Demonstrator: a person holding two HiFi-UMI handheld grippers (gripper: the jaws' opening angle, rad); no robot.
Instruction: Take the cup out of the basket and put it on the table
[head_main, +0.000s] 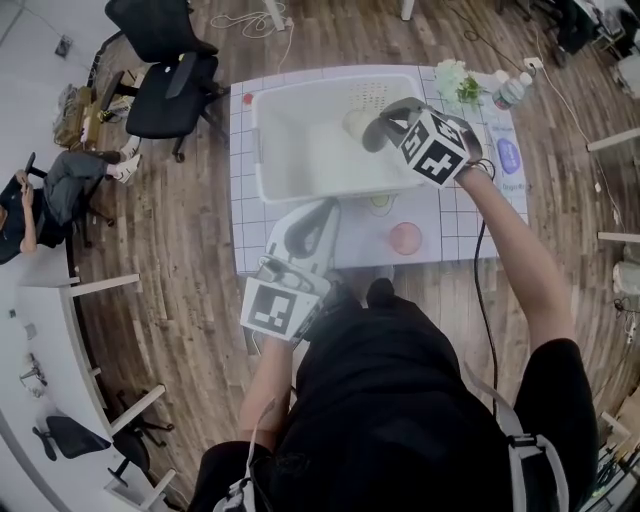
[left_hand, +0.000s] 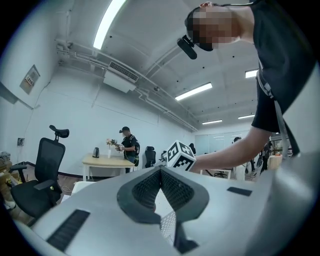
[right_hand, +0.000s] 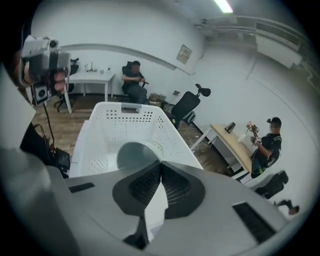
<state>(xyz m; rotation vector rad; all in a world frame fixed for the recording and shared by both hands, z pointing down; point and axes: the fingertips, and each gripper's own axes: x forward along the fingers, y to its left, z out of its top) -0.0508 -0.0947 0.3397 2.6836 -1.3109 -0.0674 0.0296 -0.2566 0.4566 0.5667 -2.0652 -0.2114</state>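
Note:
A white perforated basket (head_main: 262, 150) stands on the grid-patterned table (head_main: 450, 225). My right gripper (head_main: 374, 130) hangs over the basket's far right part, pointing down into it. A pale cup (head_main: 356, 123) lies on its side at the jaw tips. In the right gripper view the jaws (right_hand: 161, 162) are closed on the cup's (right_hand: 131, 154) rim, with its mouth facing me above the basket (right_hand: 100, 135) floor. My left gripper (head_main: 322, 210) is at the table's near edge, below the basket, pointing level. Its jaws (left_hand: 160, 168) meet with nothing between them.
A pink round object (head_main: 405, 238) sits on the table near the front edge, right of my left gripper. Flowers (head_main: 455, 80), a bottle (head_main: 510, 90) and a blue item (head_main: 509, 157) stand at the far right. Black office chairs (head_main: 165, 90) stand left of the table.

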